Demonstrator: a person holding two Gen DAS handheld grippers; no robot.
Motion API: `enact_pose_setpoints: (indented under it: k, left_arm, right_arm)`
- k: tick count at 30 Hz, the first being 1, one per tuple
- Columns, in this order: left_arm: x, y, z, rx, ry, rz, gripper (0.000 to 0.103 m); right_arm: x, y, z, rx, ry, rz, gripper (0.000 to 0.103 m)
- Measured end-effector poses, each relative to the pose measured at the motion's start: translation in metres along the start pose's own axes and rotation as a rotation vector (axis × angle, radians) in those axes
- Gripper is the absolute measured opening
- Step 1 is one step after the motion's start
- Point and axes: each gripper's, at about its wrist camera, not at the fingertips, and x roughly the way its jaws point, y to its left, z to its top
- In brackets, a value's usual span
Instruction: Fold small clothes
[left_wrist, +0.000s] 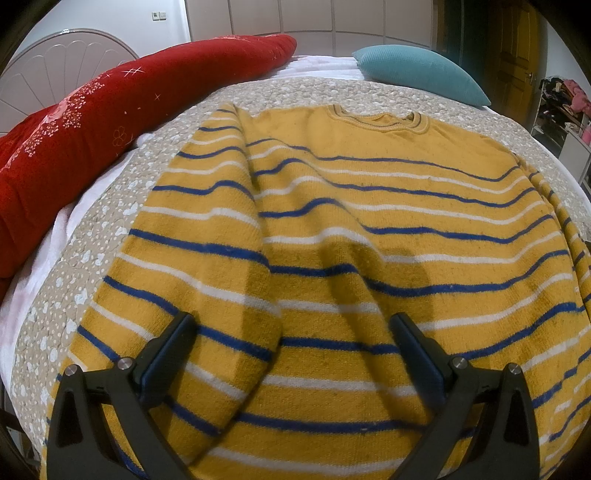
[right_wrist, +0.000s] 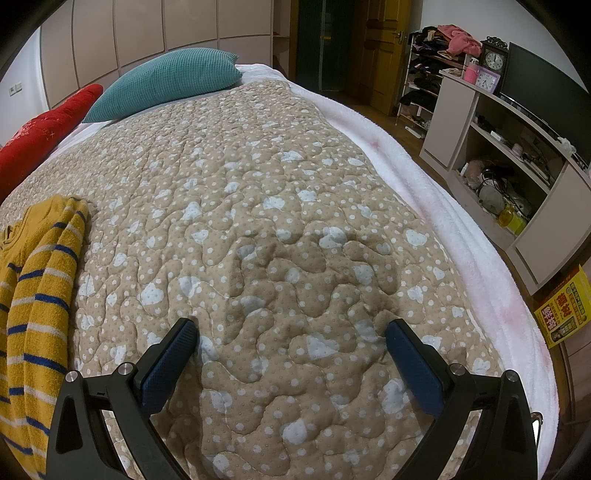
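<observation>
Striped sweater (left_wrist: 369, 221) under wide left tongs (left_wrist: 291, 325), left of wide, empty right tongs (right_wrist: 290, 328)

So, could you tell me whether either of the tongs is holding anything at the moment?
Nothing is held. The left tongs are open above the striped sweater; the right tongs are open above the quilt.

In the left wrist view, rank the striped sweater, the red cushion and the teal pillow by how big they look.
1. Striped sweater, which fills most of the picture but lies nearest the camera.
2. Red cushion.
3. Teal pillow, which is farthest away, so its true size is unsure.
</observation>
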Motion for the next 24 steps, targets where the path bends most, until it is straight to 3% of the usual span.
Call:
enact_pose_setpoints:
  k: [9, 15, 20, 24]
  left_arm:
    - [0.0, -0.001, 0.0, 0.0, 0.0, 0.0, 0.103]
    - [-0.005, 0.003, 0.001, -0.015, 0.006, -0.026, 0.103]
    - [-0.046, 0.014, -0.007, -0.005, -0.047, 0.001, 0.103]
    - [-0.086, 0.037, -0.017, 0.042, -0.13, 0.07, 0.103]
  right_arm:
    - [0.001, -0.002, 0.001, 0.012, 0.01, 0.01, 0.103]
    - [0.01, -0.005, 0.018, -0.006, 0.145, 0.034, 0.103]
    - [-0.006, -0.006, 0.012, -0.009, 0.116, 0.028, 0.099]
    - [-0.037, 0.0, -0.006, -0.021, 0.04, 0.088, 0.093]
